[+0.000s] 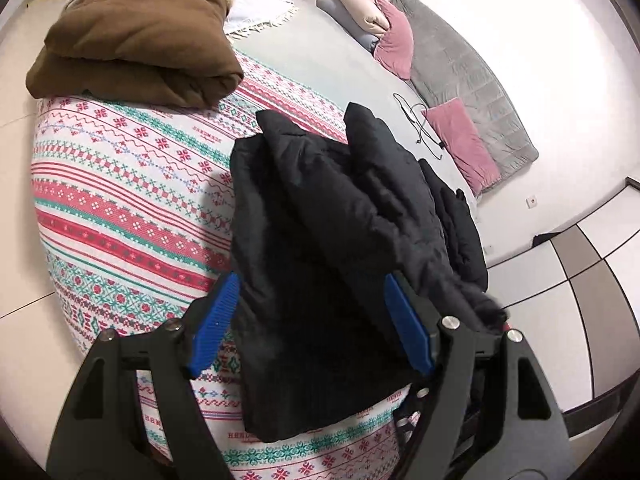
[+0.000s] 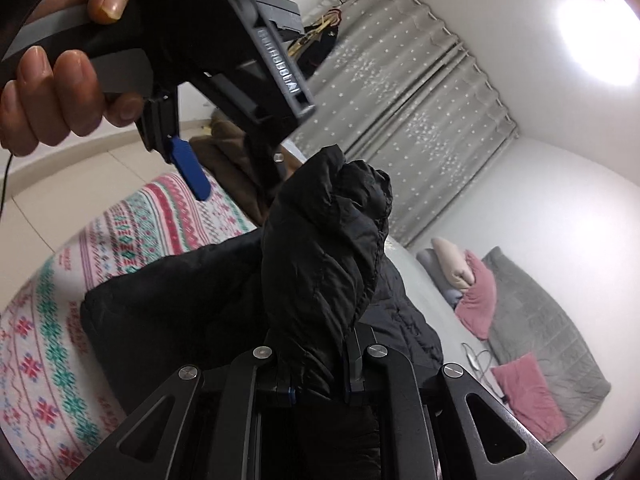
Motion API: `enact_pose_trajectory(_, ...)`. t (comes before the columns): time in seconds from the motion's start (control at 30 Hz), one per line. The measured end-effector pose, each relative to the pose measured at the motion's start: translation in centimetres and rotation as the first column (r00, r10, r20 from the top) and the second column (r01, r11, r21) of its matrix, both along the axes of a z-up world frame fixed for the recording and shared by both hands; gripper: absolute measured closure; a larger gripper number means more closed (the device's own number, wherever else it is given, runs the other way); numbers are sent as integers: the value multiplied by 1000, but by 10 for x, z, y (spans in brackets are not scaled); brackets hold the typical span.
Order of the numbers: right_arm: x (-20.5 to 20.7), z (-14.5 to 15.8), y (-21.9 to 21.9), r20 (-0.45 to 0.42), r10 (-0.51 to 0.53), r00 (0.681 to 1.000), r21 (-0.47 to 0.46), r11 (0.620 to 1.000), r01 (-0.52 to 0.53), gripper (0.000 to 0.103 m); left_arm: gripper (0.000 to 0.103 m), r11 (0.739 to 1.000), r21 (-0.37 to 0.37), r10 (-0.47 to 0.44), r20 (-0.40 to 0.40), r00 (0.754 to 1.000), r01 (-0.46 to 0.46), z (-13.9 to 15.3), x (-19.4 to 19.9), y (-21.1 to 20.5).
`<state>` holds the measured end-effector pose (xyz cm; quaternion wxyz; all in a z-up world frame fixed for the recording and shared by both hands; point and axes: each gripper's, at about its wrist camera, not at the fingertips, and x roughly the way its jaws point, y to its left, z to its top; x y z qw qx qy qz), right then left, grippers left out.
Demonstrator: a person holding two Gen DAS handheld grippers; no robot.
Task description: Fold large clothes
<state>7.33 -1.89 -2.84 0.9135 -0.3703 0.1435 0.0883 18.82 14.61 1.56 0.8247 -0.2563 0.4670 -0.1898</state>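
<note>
A black padded jacket (image 1: 328,240) hangs bunched over the patterned bed cover (image 1: 120,184). My right gripper (image 2: 320,364) is shut on a thick fold of the black jacket (image 2: 320,248), and the cloth hides its fingertips. My left gripper (image 1: 312,316) stands wide open with the jacket in the gap. Its right pad (image 1: 408,320) lies against the fabric. In the right wrist view its other blue pad (image 2: 192,172) stands free of the jacket, and a hand (image 2: 60,92) holds its handle.
A folded brown coat (image 1: 136,48) lies at the bed's far left corner. Pink pillows (image 1: 460,140), a grey quilt (image 1: 472,80) and a black cable (image 1: 420,124) sit at the head end. Grey curtains (image 2: 420,120) hang beyond. Tiled floor (image 1: 580,280) shows at the right.
</note>
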Motion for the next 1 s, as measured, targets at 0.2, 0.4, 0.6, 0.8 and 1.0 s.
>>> enact_pose_trajectory(0.2, 11, -28, 14, -113, 29, 993, -31, 999, -33, 81, 28, 997, -74, 30, -11, 999, -31, -1, 1, 8)
enact_pose_trajectory(0.4, 16, -27, 4, -244, 91, 966, 71, 995, -76, 60, 27, 997, 80, -4, 3, 1000, 4, -2, -1, -24)
enact_pose_trajectory(0.6, 15, -5, -26, -362, 192, 912, 240, 965, -108, 54, 28, 968, 251, -9, -11, 1000, 11, -15, 0, -49)
enact_pose_trajectory(0.8, 3, -12, -31, -417, 232, 879, 255, 958, -132, 53, 28, 961, 278, -22, 60, 998, 5, -4, -5, -57)
enact_pose_trajectory(1.0, 10, -11, -45, -473, 268, 840, 332, 936, -112, 53, 28, 913, 408, -10, 22, 1000, 0, -26, 6, -81)
